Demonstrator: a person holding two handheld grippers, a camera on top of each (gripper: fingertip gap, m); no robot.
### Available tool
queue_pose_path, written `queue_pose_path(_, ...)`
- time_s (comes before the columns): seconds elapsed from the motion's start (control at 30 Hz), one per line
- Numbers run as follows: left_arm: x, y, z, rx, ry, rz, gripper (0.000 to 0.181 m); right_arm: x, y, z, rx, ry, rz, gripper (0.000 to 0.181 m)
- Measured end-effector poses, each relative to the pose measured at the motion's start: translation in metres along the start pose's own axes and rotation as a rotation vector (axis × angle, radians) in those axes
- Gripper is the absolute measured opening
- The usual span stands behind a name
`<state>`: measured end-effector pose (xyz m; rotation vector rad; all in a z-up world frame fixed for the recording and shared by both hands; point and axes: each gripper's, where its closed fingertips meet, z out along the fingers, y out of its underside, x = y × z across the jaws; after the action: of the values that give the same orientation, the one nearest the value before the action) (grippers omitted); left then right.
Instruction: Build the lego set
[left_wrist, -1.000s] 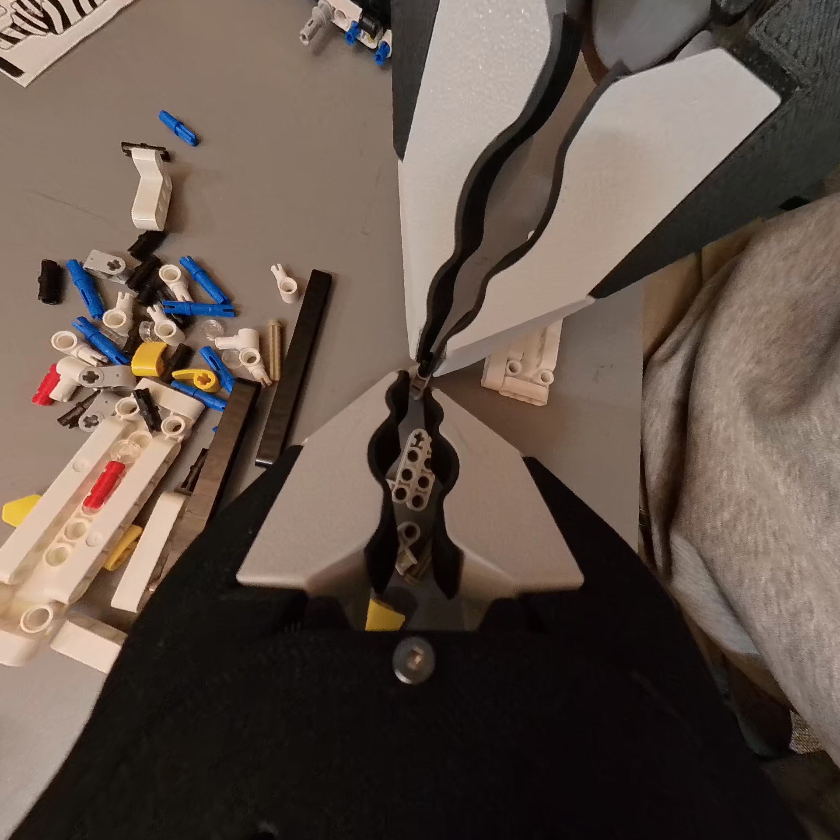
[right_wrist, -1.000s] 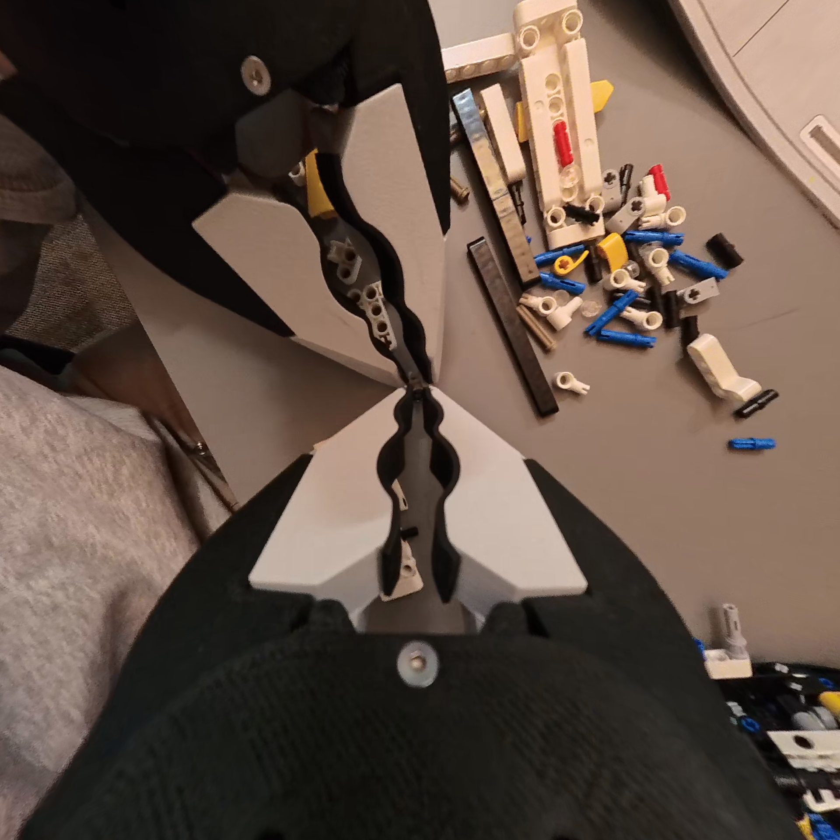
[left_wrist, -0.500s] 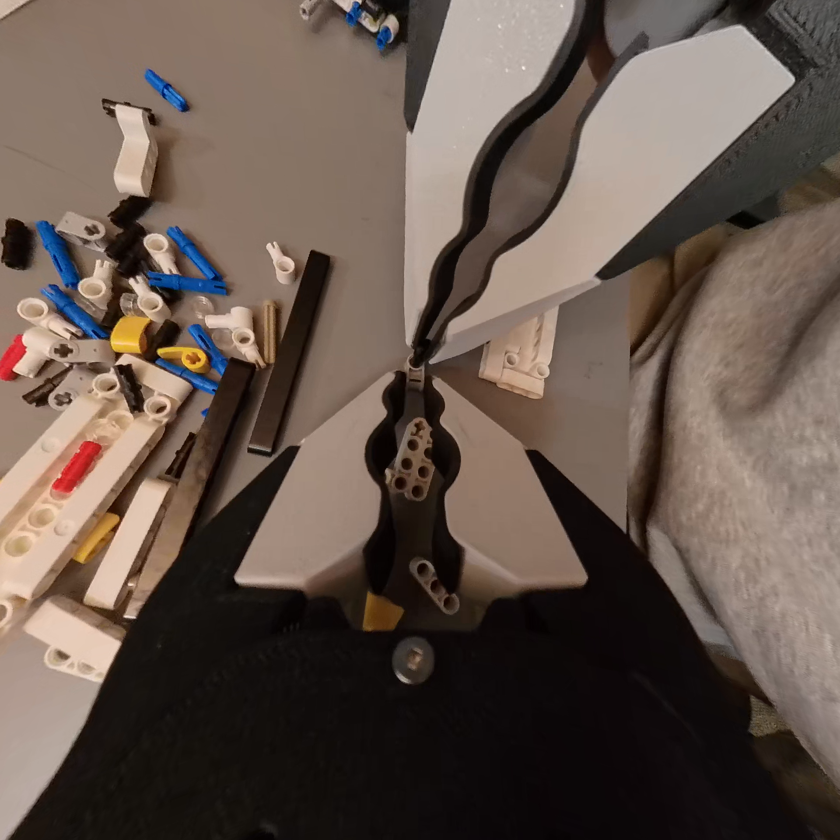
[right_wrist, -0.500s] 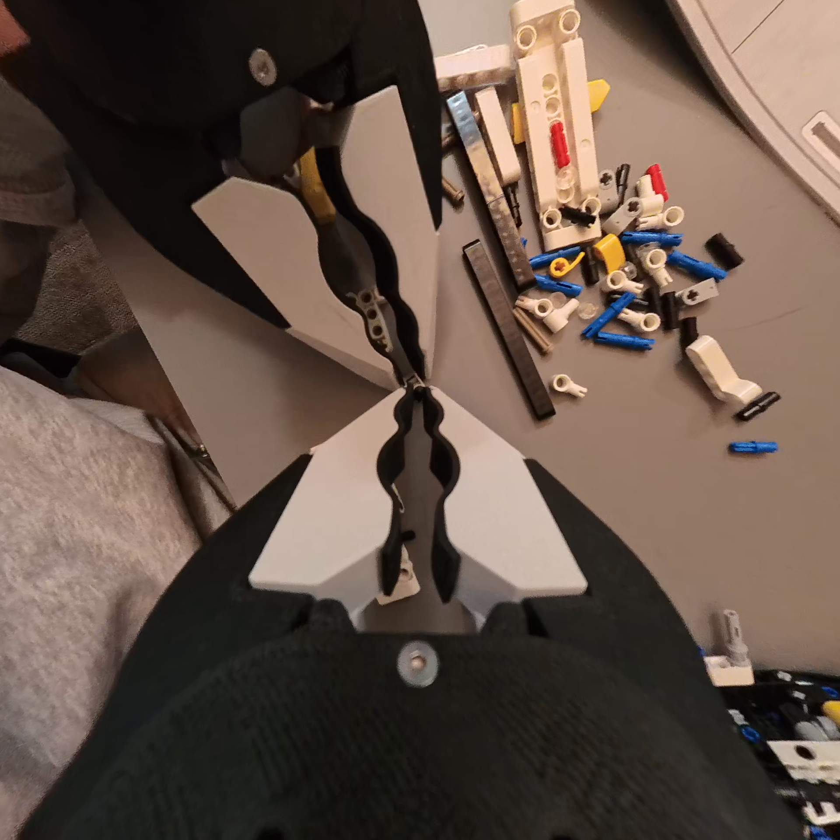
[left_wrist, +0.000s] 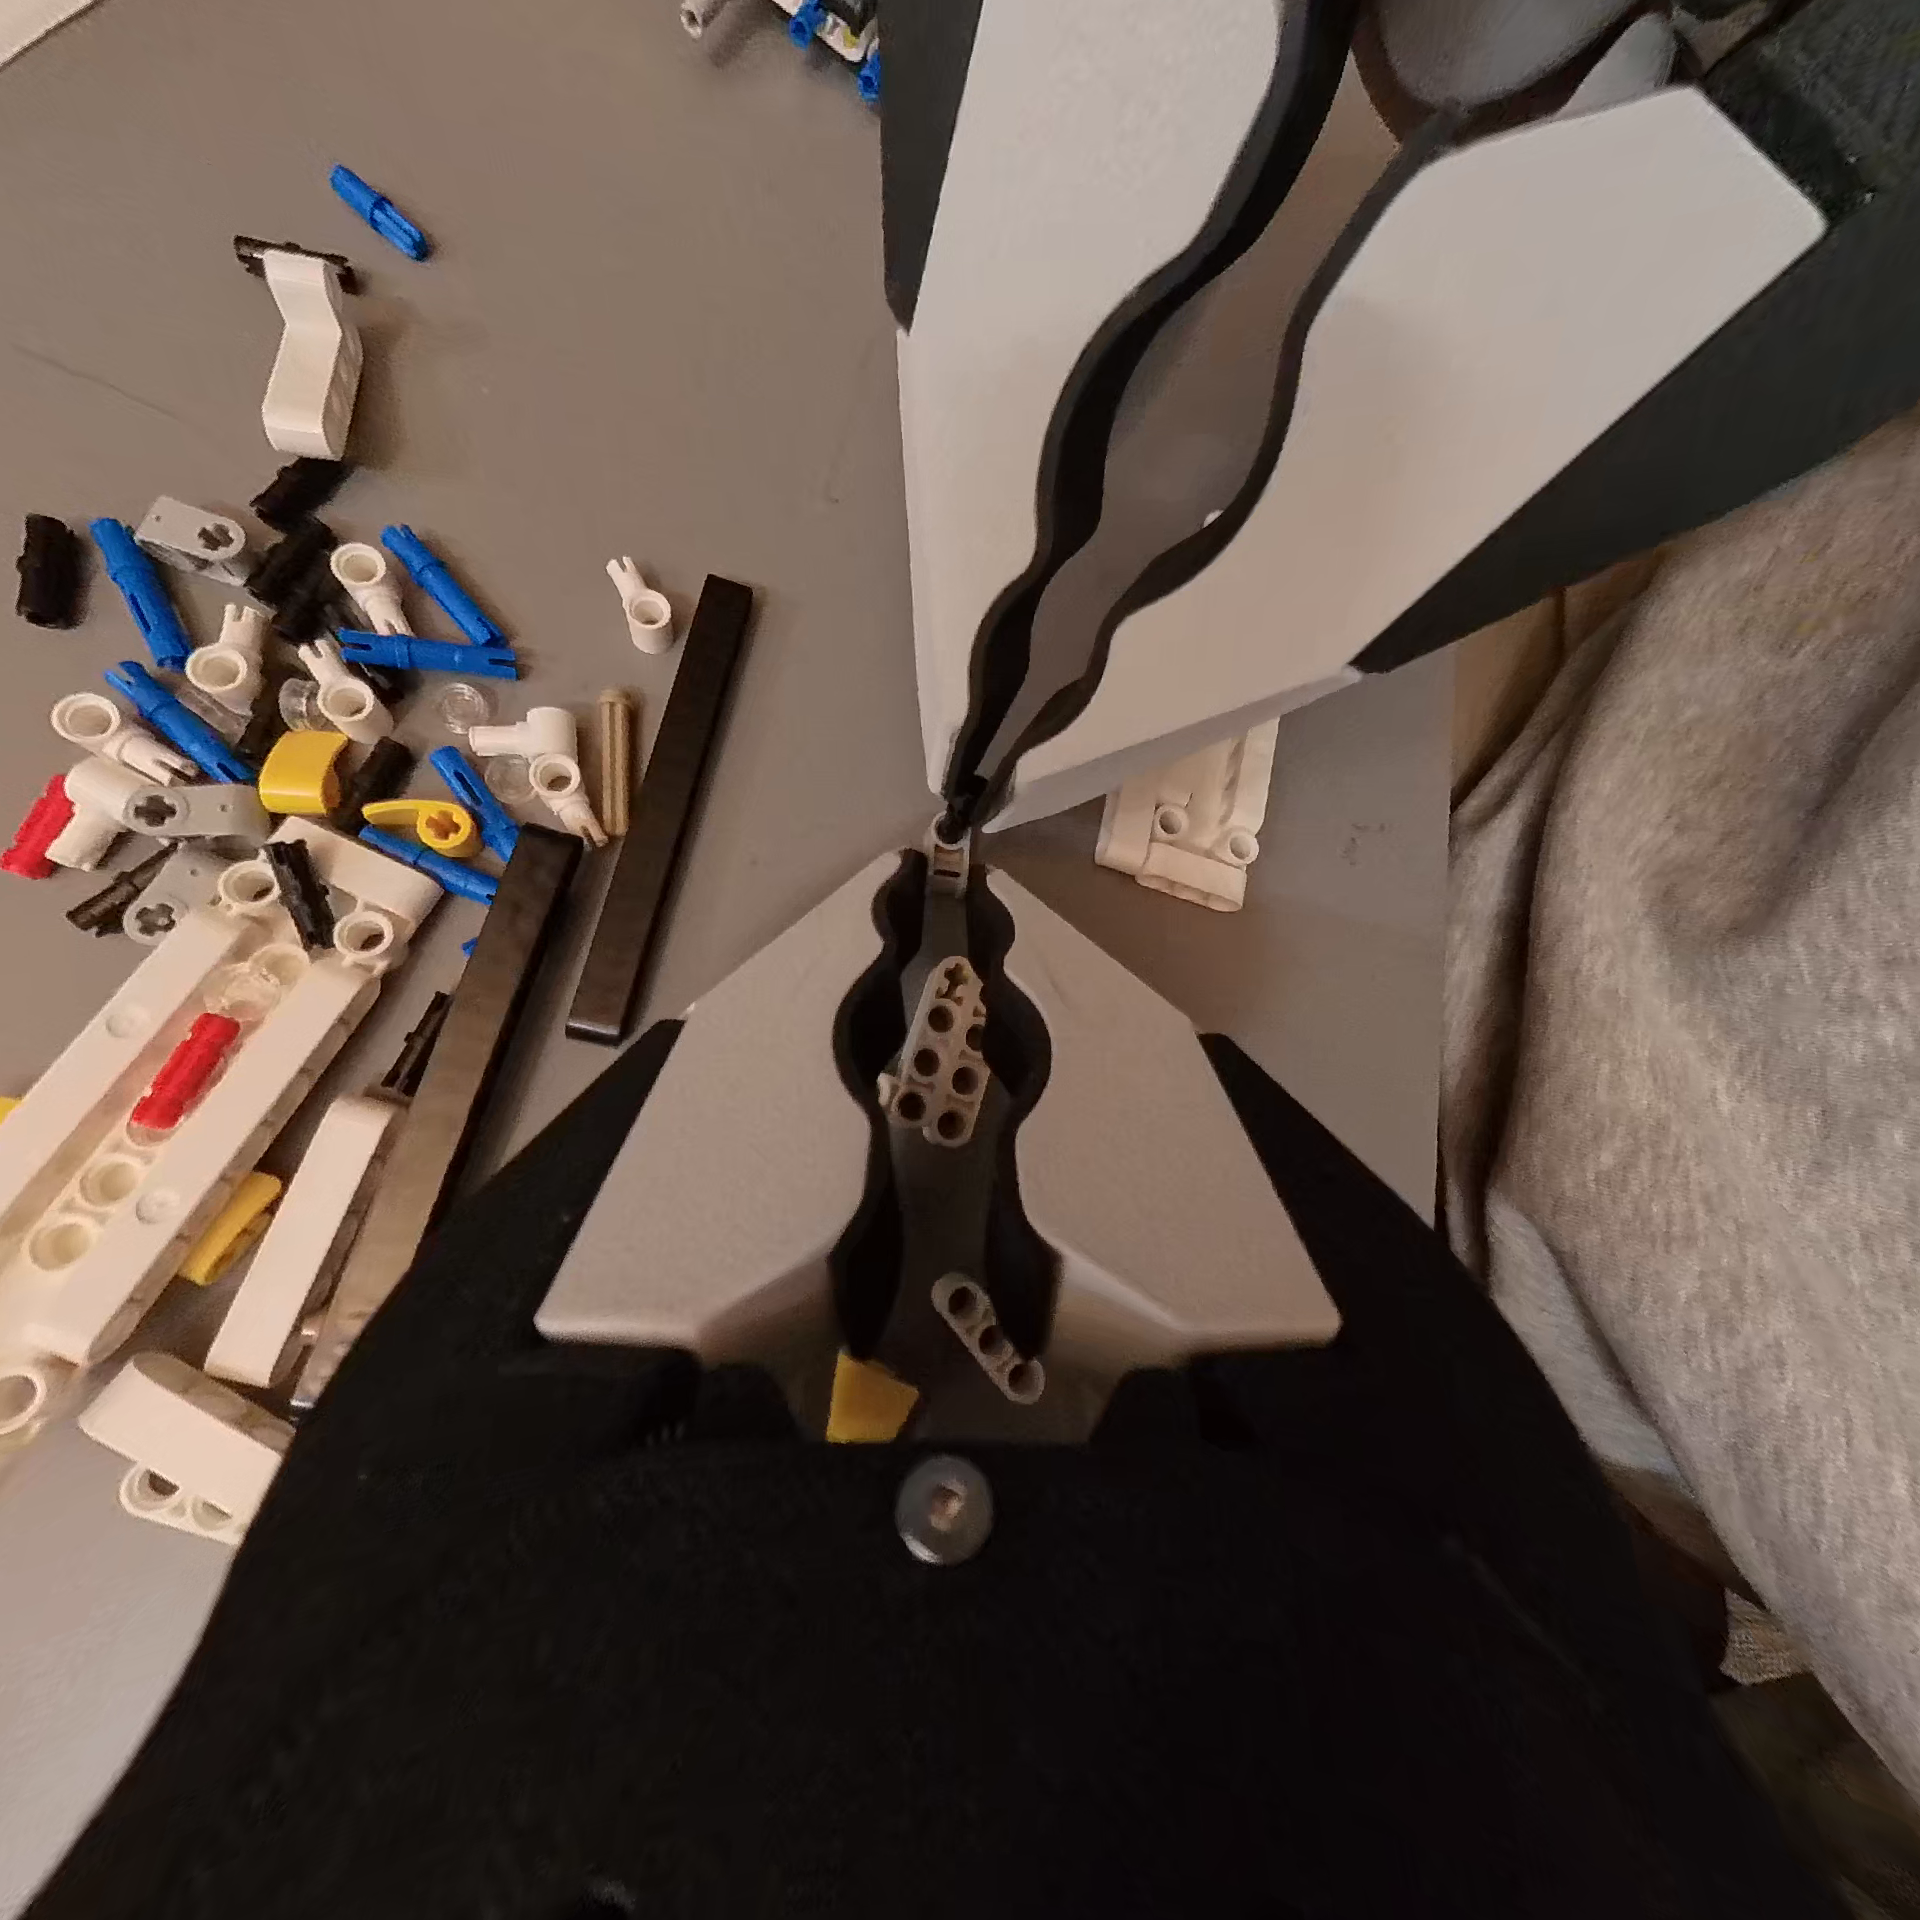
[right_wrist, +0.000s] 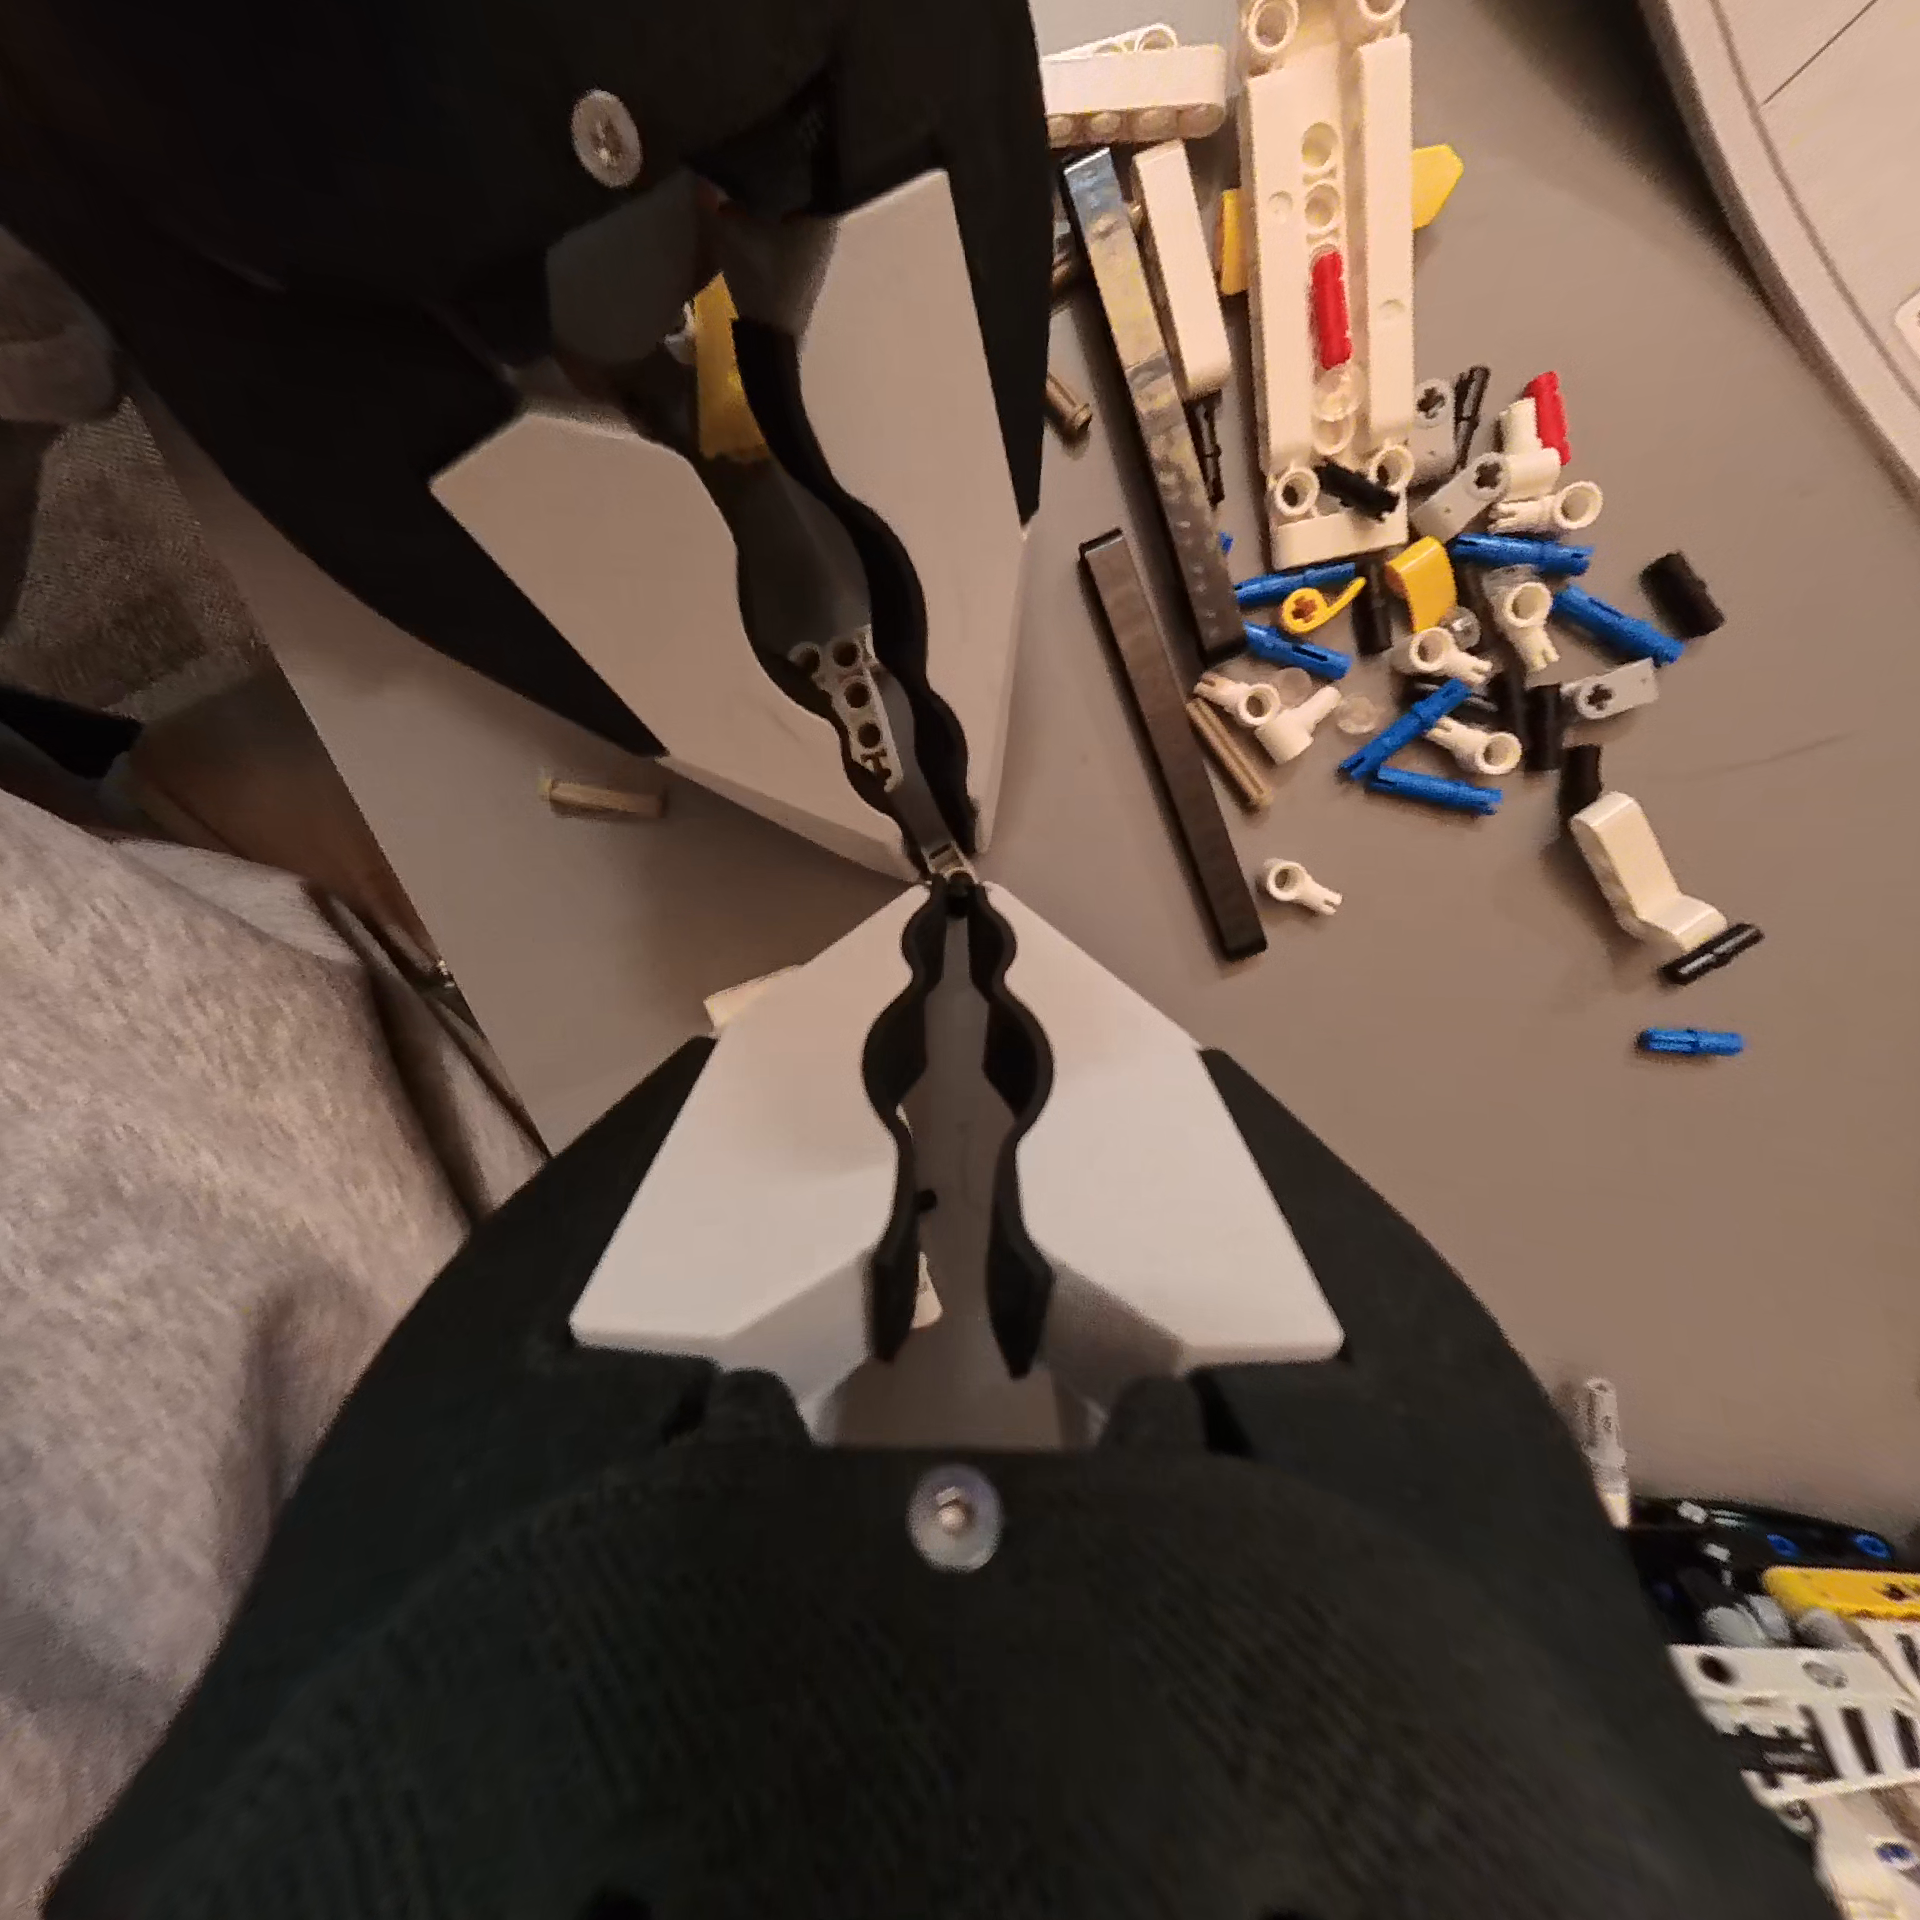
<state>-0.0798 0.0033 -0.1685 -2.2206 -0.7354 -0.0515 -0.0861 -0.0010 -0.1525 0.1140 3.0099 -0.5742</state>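
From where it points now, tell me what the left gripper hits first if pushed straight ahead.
The right gripper. Its tips already meet the left gripper nose to nose around a small grey piece, so any push ahead presses straight into it. Both jaws look shut on that piece.

Both cams ride the grippers, looking forward along the fingers and steeply down at the grey table (left_wrist: 644, 343). Left wrist view: close over its own left gripper (left_wrist: 948, 871), the loose lego pile (left_wrist: 301, 717) on its left, grey fabric along the right edge. Right wrist view faces the opposite way: right gripper (right_wrist: 951, 896) near, same pile (right_wrist: 1455, 665) on its right. The two grippers meet tip to tip, so each view sees the other. Shared: pile, black beam (left_wrist: 665, 810) (right_wrist: 1169, 743), table.
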Motion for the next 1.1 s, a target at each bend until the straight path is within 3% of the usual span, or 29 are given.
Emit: queue_pose_path(1.1,0.0,-0.0002,-0.0018,-0.001,-0.007,-0.006,0.008,-0.0002,0.002,0.0007,-0.017,-0.025,0.001,0.002)
